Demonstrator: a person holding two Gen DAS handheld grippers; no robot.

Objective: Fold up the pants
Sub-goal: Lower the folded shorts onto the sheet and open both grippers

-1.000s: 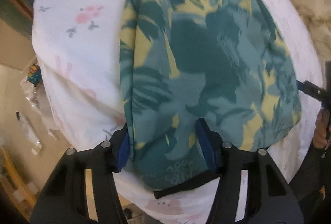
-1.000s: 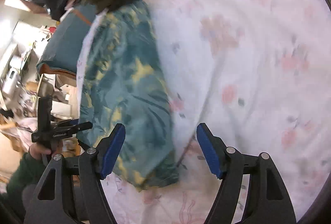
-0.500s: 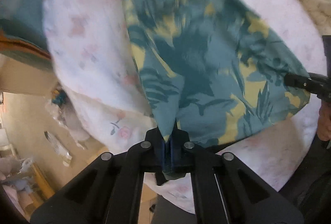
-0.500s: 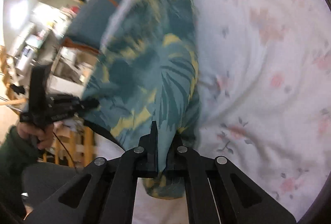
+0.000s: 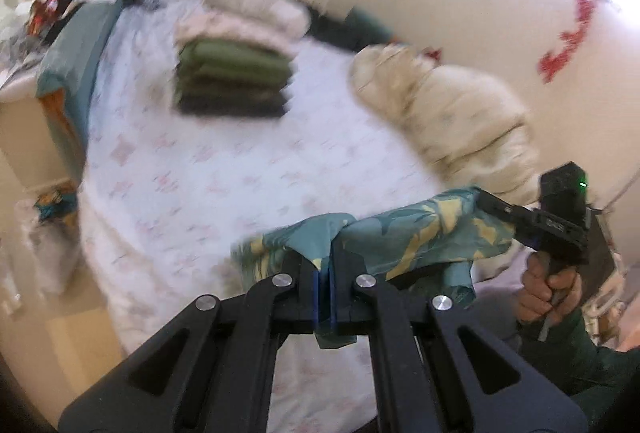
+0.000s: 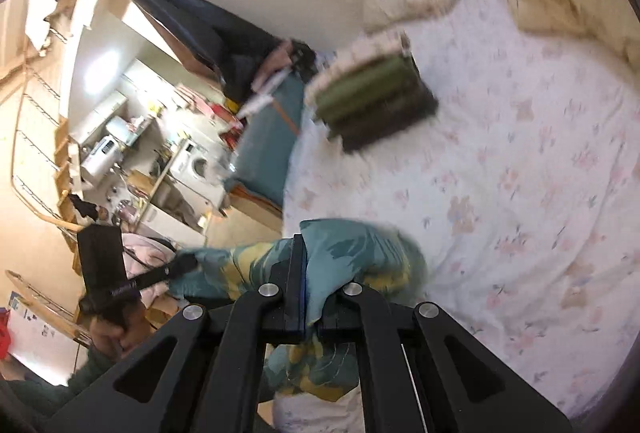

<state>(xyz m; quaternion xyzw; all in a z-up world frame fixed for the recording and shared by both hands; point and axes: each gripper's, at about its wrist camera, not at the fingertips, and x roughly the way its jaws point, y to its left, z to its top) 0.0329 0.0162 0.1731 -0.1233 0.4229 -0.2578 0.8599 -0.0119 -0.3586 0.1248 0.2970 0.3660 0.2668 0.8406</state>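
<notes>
Bedroom setting: a bed with a white floral sheet [image 5: 224, 169] carries the work. The pants [image 5: 404, 233], teal with a yellow leaf print, hang off the sheet at the bed's near edge, stretched between the two tools. The left gripper [image 5: 330, 273] has its fingers clenched on one bunched end of the cloth; the right gripper [image 6: 304, 273] is likewise clamped on the other end, with fabric spilling below it. Judged step: carrying the held edge over to lay a fold. To do it well, both hands should travel level and together, keeping the span taut, then lower onto open sheet before letting go, so that edges align without creases. A stack of folded olive garments [image 5: 234, 81] sits toward the far edge, with a cream quilt [image 5: 444, 113] bunched along the right side; both want avoiding.
</notes>
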